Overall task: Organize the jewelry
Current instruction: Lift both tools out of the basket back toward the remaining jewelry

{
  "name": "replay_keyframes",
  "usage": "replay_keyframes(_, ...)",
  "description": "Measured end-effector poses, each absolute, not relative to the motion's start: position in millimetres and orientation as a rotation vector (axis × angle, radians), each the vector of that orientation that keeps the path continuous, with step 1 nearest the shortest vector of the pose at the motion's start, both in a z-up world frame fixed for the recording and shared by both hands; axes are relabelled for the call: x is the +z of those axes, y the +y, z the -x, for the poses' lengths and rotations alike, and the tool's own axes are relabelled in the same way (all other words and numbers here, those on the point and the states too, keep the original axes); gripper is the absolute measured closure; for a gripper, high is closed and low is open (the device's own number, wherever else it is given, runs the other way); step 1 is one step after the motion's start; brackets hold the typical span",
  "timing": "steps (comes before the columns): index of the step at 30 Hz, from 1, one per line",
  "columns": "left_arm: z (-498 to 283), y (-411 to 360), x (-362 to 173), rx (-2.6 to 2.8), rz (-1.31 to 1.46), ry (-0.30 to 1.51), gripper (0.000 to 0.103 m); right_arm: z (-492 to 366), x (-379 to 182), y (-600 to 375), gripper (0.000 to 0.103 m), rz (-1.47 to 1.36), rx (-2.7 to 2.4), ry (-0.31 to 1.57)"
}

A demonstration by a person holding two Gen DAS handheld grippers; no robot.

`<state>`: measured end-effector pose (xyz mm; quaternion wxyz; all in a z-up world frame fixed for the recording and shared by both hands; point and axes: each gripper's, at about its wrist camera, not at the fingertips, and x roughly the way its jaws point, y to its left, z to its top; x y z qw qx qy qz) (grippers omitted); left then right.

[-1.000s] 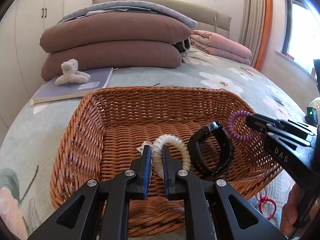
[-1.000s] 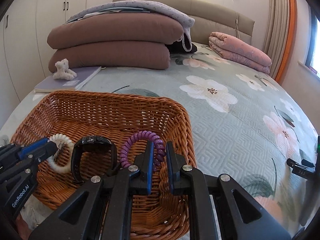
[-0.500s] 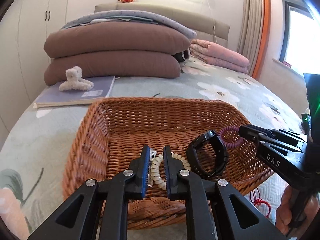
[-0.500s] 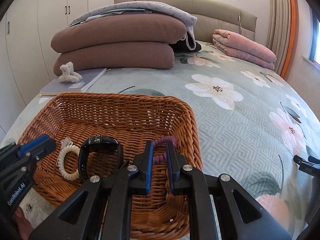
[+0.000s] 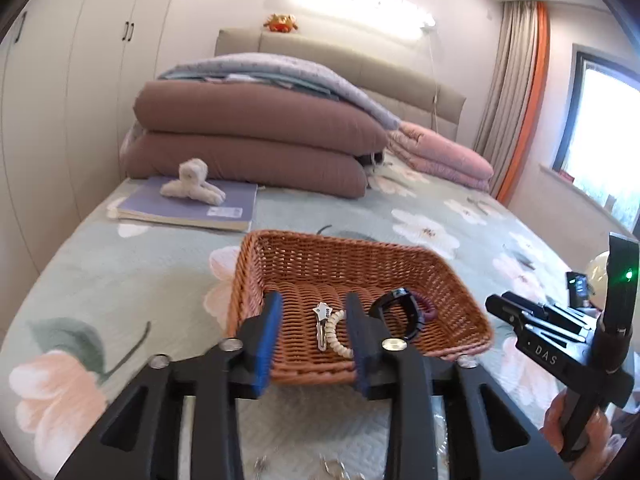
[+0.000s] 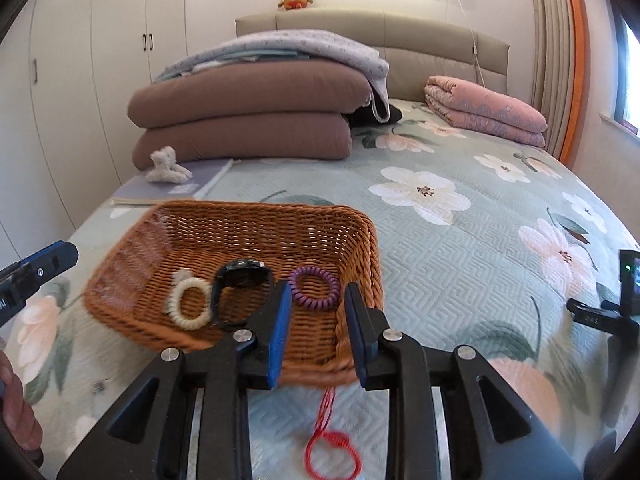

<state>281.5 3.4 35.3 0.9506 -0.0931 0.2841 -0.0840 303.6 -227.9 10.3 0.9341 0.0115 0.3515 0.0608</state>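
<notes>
Purple coil [image 5: 429,307] — mostly hidden behind black watch [image 5: 404,312] — in basket [image 5: 280,256].

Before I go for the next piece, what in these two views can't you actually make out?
- Small metal bits on the bedspread: left wrist view, cut off by the bottom edge and the left gripper; too blurred to identify.
- Tiny dark piece left of the basket: right wrist view, too small.
- Red cord: top end hidden behind the basket.

Both wrist cameras look down along their claws, close over the shared wicker basket [image 5: 460,280] [image 6: 360,248], facing the headboard.
</notes>
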Motion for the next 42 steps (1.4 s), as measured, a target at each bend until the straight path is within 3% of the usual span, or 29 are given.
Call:
replay_keyframes(2,-260.2,8.2,48.3,-0.174,0.189,0.550,0.055,-286.2,20.0,-225.5,0.074,-0.031,0.129,0.706)
replay_keyframes(17,-100.0,46.7,93.7,-0.180,0.207,0.469,0.053,-113.7,67.2,-221.1,0.074,-0.016,0.144,0.626)
replay_keyframes(18,-90.6,47.2,96.0,-0.165,0.203,0.458,0.053,-104.8,69.0,-223.2,0.072,-0.023,0.141,0.618)
replay_keyframes(20,-70.2,47.9,101.2,-0.140,0.202,0.432,0.053,-88.2,71.6,-229.6,0.057,-0.043,0.124,0.597)
replay_keyframes(23,-48.5,46.1,102.5,-0.068,0.198,0.414,0.053,-74.7,69.5,-239.4,0.055,-0.077,0.078,0.596)
replay_keyframes(29,-39.4,37.6,77.6,-0.063,0.210,0.485,0.053,-68.6,51.2,-271.7,0.055,-0.199,0.050,0.647)
replay_keyframes(42,-90.8,-10.9,27.4,-0.108,0.134,0.569,0.053,-106.8,3.0,-272.5,0.055,-0.140,0.061,0.741)
